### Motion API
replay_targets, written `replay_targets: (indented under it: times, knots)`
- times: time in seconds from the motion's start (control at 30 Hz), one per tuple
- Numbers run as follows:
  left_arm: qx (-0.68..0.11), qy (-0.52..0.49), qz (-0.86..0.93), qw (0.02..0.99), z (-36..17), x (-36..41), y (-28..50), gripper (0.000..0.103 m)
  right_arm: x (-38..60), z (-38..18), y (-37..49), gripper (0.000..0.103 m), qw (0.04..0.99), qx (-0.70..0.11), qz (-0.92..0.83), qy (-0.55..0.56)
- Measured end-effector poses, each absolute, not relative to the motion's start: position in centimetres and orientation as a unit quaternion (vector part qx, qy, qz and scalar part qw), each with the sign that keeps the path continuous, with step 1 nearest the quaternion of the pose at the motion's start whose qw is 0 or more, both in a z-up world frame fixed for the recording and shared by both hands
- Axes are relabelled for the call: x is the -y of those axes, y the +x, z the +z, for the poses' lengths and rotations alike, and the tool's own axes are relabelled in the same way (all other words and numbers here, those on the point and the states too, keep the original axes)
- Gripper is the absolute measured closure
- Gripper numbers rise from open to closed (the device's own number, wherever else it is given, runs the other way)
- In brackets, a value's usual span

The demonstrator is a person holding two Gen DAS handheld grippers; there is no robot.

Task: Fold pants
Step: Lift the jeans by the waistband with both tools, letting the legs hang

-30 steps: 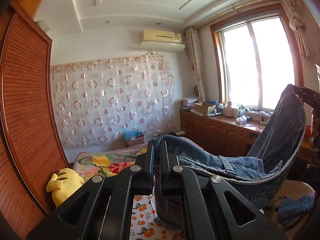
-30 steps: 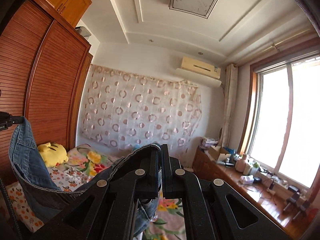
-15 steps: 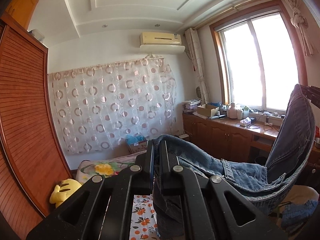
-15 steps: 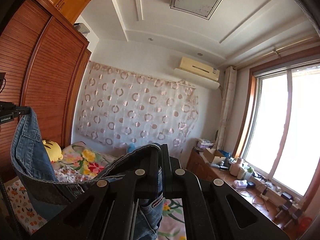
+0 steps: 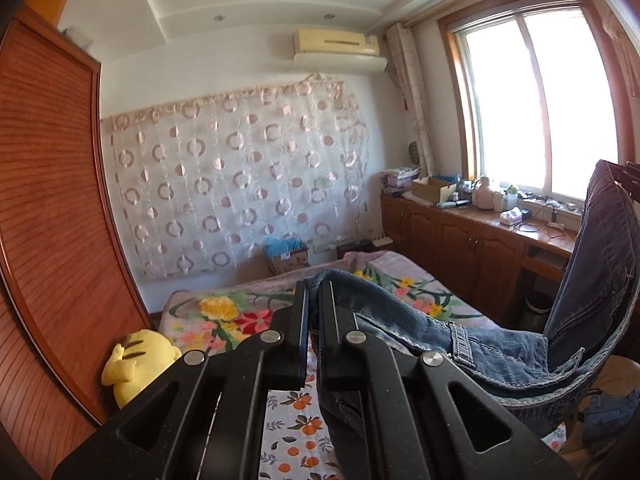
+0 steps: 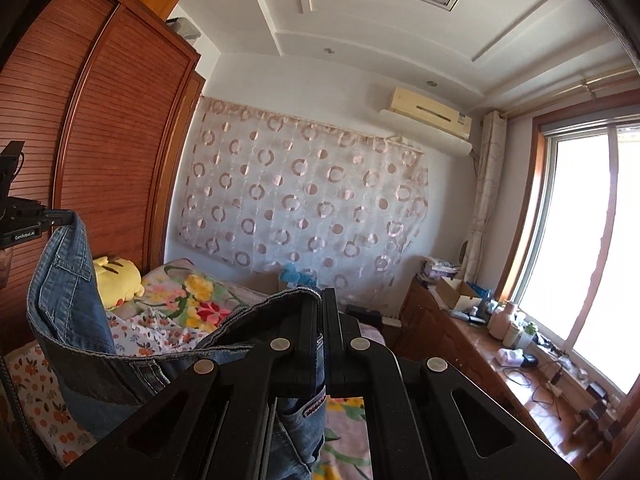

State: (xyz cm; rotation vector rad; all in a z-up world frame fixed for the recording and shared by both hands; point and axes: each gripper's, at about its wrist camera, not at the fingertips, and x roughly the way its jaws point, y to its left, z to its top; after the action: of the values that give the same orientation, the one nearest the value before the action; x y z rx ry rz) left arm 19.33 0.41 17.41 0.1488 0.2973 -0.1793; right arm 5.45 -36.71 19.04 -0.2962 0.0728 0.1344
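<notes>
The left gripper (image 5: 314,292), a black two-finger tool, has its jaws clamped on one end of the waistband of a pair of blue denim pants (image 5: 472,344). The right gripper (image 6: 322,300), of the same black build, has its jaws clamped on the other end of the waistband. Between the two tools the waistband sags in a loose curve, open like a sling, and the rest of the pants hangs down below the fingers out of view. The pants are held in the air above the near part of a bed covered with a floral blanket (image 5: 224,312) and a white sheet printed with oranges (image 5: 296,420); whether the lower cloth touches the bed cannot be told.

A yellow plush toy (image 5: 136,364) sits at the left edge of the bed against a tall wardrobe with reddish slatted wooden doors (image 5: 48,216). Beyond the far end of the bed a sheer curtain with pink circles (image 5: 240,188) hangs on the wall below a cream air conditioner (image 5: 338,46). Along the right side of the bed runs a low wooden cabinet (image 5: 460,240) under a bright window (image 5: 532,100), its top crowded with boxes and bottles.
</notes>
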Motion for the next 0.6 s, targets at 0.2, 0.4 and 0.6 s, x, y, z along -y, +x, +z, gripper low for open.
replay_targets:
  times: [0.2,0.4,0.6]
  knots:
    - [-0.186,0.061,-0.062,0.979,15.7,-2.5,25.8,0.098,34.2,20.4,14.7,0.101,0.983,-0.065,0.077,-0.151]
    - [-0.162,0.071,-0.031,0.984,21.9,-3.1,30.0,0.098,34.3,27.0,21.2,0.101,0.987,-0.042,0.061,-0.144]
    - [-0.080,0.095,-0.002,0.992,30.2,-2.3,28.5,0.098,34.7,33.9,24.3,0.101,0.992,0.031,0.046,-0.117]
